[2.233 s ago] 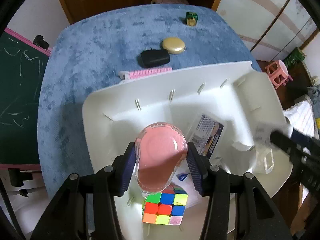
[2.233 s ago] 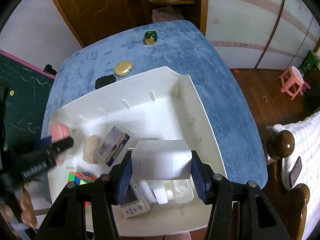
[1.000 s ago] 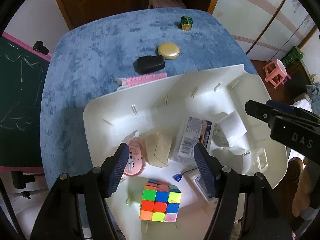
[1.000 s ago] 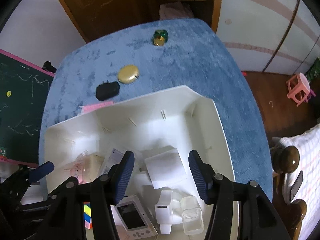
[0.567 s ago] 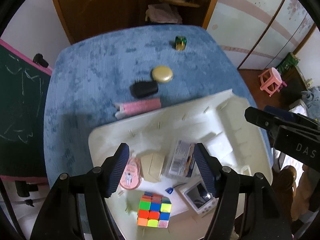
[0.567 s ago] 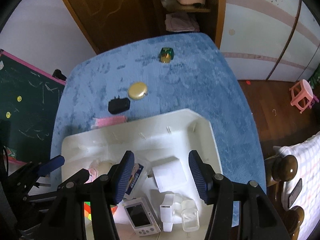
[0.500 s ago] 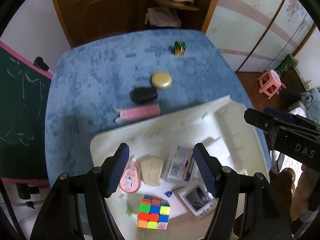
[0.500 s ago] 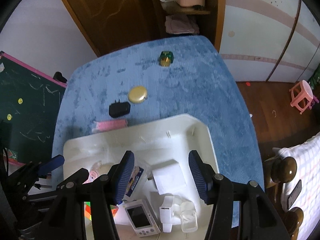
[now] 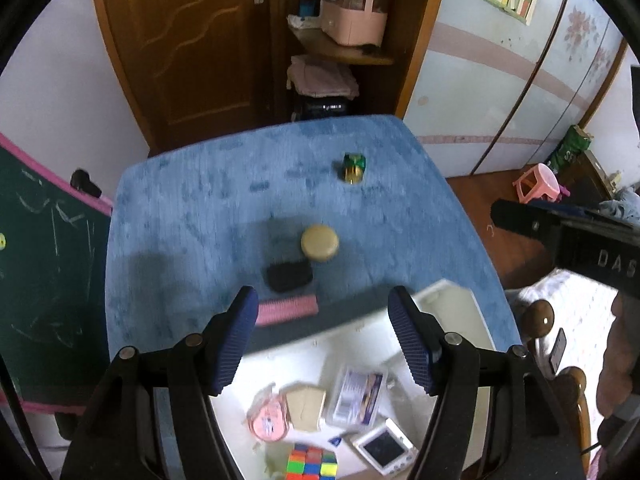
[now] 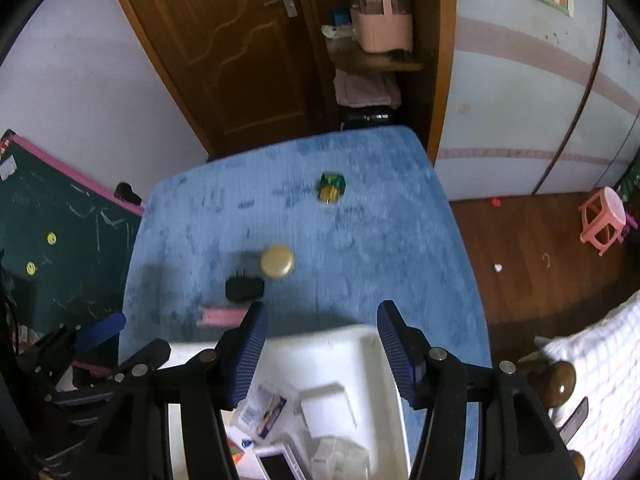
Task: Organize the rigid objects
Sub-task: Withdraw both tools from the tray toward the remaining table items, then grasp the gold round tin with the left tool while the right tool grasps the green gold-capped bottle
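left claw (image 9: 322,334) open, empty | pink comb (image 9: 286,309) just ahead between fingertips, long axis crosswise | right claw (image 10: 320,336) open, empty, farther off

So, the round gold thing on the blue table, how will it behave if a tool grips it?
The round gold case looks rigid and lies flat, so it probably will not roll. Its low, smooth, domed shape may slip between the pads. It likely feels light.

Both tools: black angular arms, silver screws, ribbed blue fingers (image 9: 234,346); right tool (image 9: 568,236) body marked "DAS".
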A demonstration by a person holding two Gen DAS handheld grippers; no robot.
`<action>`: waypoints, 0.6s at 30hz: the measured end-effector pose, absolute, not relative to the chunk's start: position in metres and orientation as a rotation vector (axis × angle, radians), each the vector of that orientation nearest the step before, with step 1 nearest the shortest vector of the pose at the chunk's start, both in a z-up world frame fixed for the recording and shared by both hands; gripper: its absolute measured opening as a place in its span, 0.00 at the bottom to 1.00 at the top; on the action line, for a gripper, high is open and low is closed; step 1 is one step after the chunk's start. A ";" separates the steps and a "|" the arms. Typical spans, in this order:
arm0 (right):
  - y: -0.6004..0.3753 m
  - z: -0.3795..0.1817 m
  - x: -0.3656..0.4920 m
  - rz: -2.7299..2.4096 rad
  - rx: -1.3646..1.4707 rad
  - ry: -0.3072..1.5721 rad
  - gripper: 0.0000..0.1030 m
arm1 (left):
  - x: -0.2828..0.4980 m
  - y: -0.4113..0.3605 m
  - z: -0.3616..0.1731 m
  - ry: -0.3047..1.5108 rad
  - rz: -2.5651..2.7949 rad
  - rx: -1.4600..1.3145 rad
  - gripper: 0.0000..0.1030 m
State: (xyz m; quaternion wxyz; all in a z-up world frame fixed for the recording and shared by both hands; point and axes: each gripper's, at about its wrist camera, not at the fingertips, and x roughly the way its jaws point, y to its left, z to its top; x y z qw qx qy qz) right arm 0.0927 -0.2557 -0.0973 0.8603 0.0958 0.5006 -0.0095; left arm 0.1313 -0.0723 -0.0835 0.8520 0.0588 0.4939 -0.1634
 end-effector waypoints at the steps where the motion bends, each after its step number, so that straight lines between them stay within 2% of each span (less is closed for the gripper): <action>1: -0.257 -0.094 0.098 -0.019 0.197 1.045 0.56 | 0.135 -0.074 -0.081 1.032 -0.344 0.123 0.69; 8: -0.270 -0.058 0.145 -0.009 0.169 0.982 0.56 | 0.174 -0.081 -0.063 1.001 -0.328 0.069 0.69; 9: -0.272 -0.055 0.151 -0.008 0.168 0.973 0.57 | 0.177 -0.081 -0.061 0.997 -0.325 0.064 0.69; 11: -0.275 -0.047 0.166 -0.008 0.167 0.949 0.66 | 0.188 -0.084 -0.059 0.988 -0.317 0.053 0.70; 12: -0.276 -0.045 0.172 -0.008 0.164 0.939 0.67 | 0.192 -0.085 -0.059 0.986 -0.312 0.048 0.71; 18: -0.281 -0.055 0.226 -0.005 0.173 0.951 0.68 | 0.223 -0.094 -0.085 1.018 -0.276 0.028 0.72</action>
